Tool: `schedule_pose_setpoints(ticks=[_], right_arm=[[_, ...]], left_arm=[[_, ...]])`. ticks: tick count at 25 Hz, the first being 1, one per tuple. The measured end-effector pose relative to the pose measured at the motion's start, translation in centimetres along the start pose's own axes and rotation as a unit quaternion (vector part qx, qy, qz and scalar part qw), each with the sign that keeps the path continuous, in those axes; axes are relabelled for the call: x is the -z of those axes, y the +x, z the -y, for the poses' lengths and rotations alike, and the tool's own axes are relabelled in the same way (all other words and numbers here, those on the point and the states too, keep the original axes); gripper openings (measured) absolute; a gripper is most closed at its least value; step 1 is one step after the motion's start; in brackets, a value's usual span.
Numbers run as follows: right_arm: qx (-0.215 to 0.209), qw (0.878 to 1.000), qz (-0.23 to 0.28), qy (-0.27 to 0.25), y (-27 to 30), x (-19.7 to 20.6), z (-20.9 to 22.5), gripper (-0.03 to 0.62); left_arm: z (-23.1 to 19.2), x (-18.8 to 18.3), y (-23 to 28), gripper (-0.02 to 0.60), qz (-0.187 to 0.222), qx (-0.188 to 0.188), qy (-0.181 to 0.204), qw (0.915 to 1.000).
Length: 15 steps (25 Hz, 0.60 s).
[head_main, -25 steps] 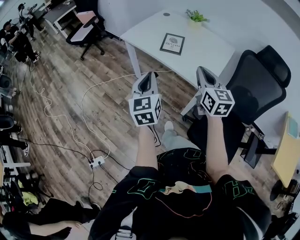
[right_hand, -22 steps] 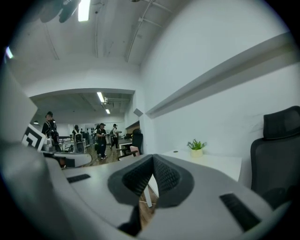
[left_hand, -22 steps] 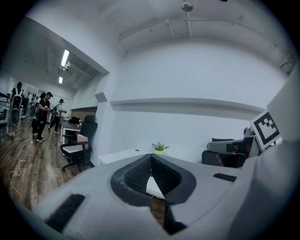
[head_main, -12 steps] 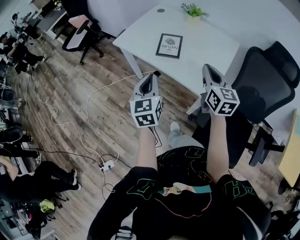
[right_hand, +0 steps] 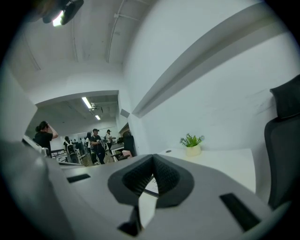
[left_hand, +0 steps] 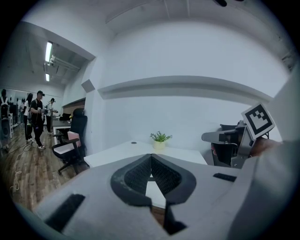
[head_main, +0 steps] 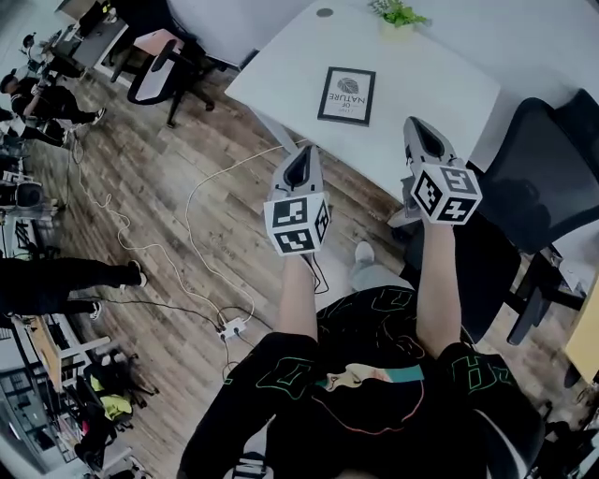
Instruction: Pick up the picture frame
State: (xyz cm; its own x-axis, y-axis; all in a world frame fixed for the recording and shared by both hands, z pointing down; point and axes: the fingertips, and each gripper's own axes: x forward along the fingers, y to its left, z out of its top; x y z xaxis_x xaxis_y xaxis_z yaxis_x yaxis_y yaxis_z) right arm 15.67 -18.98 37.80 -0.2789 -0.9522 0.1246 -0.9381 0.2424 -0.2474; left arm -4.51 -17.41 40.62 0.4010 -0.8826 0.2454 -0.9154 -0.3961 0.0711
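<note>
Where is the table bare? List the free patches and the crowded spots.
The table is bare left of the frame, between frame and plant, and right of the frame toward the chair. Crowded: the floor left of it, strewn with cables.

Plant (head_main: 397,12) on white desk (head_main: 430,79); blk chair (head_main: 543,178) nearby.

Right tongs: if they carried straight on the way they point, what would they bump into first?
Likely the picture frame lying on the white table: it shows just past the shut right tongs. Depth is unclear; bare tabletop might come first.
</note>
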Motion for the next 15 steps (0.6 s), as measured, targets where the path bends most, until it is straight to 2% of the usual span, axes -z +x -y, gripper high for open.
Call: schedule_pose_setpoints(ticks=[8, 15], right_arm=[[-0.021, 1.0, -0.007, -0.002, 5.1, -0.4, 0.5, 0.005], [-0.038, 0.999, -0.005, -0.004, 6.9, -1.4, 0.2, 0.005]], left_arm=[[-1.4, -1.0, 4.2, 0.008, -0.001, -0.002, 0.002, 1.0], [-1.6, -2.0, 5.4, 0.008, 0.001, -0.007, 0.007, 1.0]])
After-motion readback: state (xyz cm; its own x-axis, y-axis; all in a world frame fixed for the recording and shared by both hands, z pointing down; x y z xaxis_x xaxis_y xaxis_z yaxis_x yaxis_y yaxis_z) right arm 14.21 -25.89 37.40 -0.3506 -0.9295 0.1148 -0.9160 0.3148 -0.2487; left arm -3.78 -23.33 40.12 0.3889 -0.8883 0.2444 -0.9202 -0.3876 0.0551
